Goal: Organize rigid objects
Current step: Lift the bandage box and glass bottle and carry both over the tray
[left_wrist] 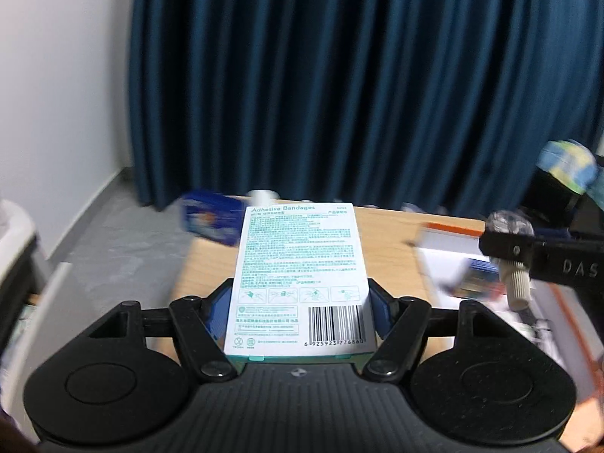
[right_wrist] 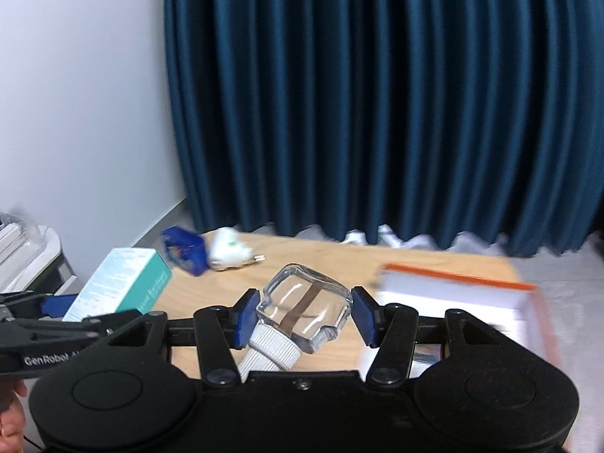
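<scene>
My left gripper (left_wrist: 300, 302) is shut on a white adhesive bandages box (left_wrist: 298, 264) with teal print, its blue pads (left_wrist: 217, 309) pressed on both long sides. The box is held off the wooden table (left_wrist: 385, 249). In the right wrist view, my right gripper (right_wrist: 304, 315) is shut on a clear square glass bottle (right_wrist: 305, 298) with a white ribbed cap (right_wrist: 270, 351), which is tilted cap-down toward the camera. The same bottle (left_wrist: 509, 222) shows at the right of the left wrist view. The bandages box (right_wrist: 120, 287), teal-sided here, sits in the left gripper (right_wrist: 71, 311) at the left edge.
A blue packet (right_wrist: 185, 249) and a white plug adapter (right_wrist: 228, 253) lie at the table's far left corner. A white box with an orange rim (right_wrist: 453, 283) stands open on the right. A dark blue curtain (right_wrist: 377, 113) hangs behind, with a white wall to its left.
</scene>
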{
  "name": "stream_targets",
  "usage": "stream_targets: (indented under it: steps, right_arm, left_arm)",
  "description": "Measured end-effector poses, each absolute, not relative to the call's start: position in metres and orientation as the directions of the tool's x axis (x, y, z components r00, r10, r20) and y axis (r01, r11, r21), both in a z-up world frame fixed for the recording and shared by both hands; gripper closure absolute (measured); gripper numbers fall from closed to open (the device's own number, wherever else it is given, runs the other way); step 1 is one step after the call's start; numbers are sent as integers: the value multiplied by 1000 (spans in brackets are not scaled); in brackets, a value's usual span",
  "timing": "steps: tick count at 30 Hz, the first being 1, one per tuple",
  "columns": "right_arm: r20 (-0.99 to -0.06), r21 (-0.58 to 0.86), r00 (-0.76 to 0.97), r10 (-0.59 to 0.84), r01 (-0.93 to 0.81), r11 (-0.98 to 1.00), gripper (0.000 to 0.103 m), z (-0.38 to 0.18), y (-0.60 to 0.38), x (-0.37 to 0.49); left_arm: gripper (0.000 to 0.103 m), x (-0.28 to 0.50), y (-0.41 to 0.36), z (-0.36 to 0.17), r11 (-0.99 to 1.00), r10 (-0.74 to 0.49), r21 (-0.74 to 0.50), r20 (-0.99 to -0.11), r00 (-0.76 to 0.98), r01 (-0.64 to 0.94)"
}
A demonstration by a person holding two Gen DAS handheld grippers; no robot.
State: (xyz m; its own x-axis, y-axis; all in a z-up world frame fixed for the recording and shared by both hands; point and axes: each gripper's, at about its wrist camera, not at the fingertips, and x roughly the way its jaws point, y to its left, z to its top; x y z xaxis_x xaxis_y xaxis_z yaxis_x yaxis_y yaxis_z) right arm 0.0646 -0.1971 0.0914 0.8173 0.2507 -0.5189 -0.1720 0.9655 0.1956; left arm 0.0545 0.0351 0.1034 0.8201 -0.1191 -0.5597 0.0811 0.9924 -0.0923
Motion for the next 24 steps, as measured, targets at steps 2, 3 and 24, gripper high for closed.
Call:
stream_targets:
  steps: [2, 3, 24]
  right_arm:
    - [-505, 189, 835, 219, -140, 972, 39, 100, -227, 45]
    - [-499, 185, 842, 207, -129, 974, 39, 103, -239, 36]
    - [-382, 275, 917, 115, -6, 961, 39, 126, -376, -57]
  left_arm:
    - [32, 46, 10, 112, 989, -148, -102, -553, 820, 110]
    - [32, 42, -3, 118, 987, -157, -100, -550, 820, 122]
    - [32, 3, -129, 155, 966, -239, -40, -509, 827, 255]
